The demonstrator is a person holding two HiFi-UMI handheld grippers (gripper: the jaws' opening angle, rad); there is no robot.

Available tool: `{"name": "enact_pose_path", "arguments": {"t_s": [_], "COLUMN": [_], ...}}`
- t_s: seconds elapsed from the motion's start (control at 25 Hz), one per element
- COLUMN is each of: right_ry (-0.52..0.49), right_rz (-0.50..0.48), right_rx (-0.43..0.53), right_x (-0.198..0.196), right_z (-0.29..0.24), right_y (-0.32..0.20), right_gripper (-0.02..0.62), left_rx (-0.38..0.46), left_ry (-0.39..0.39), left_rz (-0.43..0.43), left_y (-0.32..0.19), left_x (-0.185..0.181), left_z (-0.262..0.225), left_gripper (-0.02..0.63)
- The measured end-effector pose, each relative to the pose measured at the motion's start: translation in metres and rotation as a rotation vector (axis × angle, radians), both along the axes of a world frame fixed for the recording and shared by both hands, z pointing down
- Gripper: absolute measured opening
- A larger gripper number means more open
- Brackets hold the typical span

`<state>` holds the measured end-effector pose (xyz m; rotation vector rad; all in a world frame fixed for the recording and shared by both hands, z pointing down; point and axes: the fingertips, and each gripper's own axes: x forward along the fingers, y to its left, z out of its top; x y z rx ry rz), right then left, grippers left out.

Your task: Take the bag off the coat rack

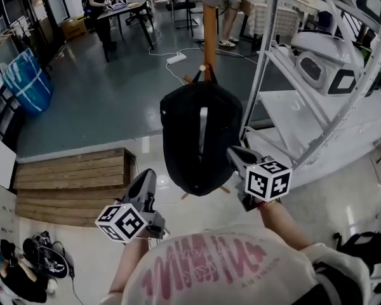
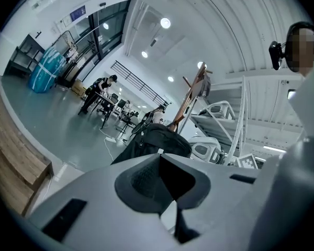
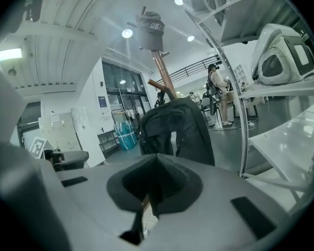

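- Two tongs are seen closed tight with nothing between the jaws: left gripper (image 1: pixel 147 178) and right gripper (image 1: pixel 233 152)
- Both are pointed towards the black bag (image 1: pixel 200 138), the left one lower and apart from it, the right one near its right edge
- Bag is hung by its top handle on a peg of the wooden coat rack (image 1: pixel 209 33), clear of the floor
- Grey cap (image 3: pixel 150 24) is set on the rack's top
- White metal shelving (image 1: pixel 267 62) is placed just right of the rack
- Wooden platform (image 1: pixel 73 183) is laid on the floor at left
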<state>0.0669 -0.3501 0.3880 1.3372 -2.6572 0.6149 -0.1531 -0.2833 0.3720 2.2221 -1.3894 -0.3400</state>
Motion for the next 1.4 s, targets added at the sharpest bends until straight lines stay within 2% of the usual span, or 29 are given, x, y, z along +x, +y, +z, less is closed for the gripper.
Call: {"name": "enact_pose_path", "arguments": {"t_s": [0.28, 0.56, 0.72, 0.92, 1.04, 1.12, 1.24, 1.4], "right_ry": [-0.008, 0.017, 0.001, -0.106, -0.161, -0.175, -0.133, -0.105], "right_rz": [-0.026, -0.045, -0.006, 0.091, 0.061, 0.039, 0.02, 0.011], "right_rx": [0.035, 0.186, 0.252, 0.302, 0.281, 0.254, 0.228, 0.183], "right_x": [0.01, 0.024, 0.036, 0.053, 0.051, 0.049, 0.045, 0.036], "right_z": [-0.011, -0.047, -0.064, -0.077, -0.076, -0.072, -0.059, -0.04], "right_y": [-0.05, -0.076, -0.086, -0.098, -0.1, -0.101, -0.105, -0.111], "right_gripper": [0.006, 0.006, 0.006, 0.006, 0.18, 0.206, 0.286, 0.319], "left_rx": [-0.004, -0.007, -0.014, -0.018, -0.012, -0.013, -0.025, -0.054], "left_ry": [0.007, 0.016, 0.01, 0.006, 0.002, 0.001, 0.0, 0.0], "left_rz": [-0.017, -0.027, -0.028, -0.033, -0.029, -0.023, -0.017, -0.022], "left_y": [-0.054, -0.085, -0.091, -0.098, -0.103, -0.105, -0.106, -0.106], "left_x": [0.011, 0.022, 0.025, 0.023, 0.023, 0.025, 0.026, 0.023], "left_z": [0.008, 0.019, 0.023, 0.024, 0.02, 0.019, 0.024, 0.035], "left_gripper": [0.003, 0.003, 0.003, 0.003, 0.003, 0.003, 0.003, 0.003]}}
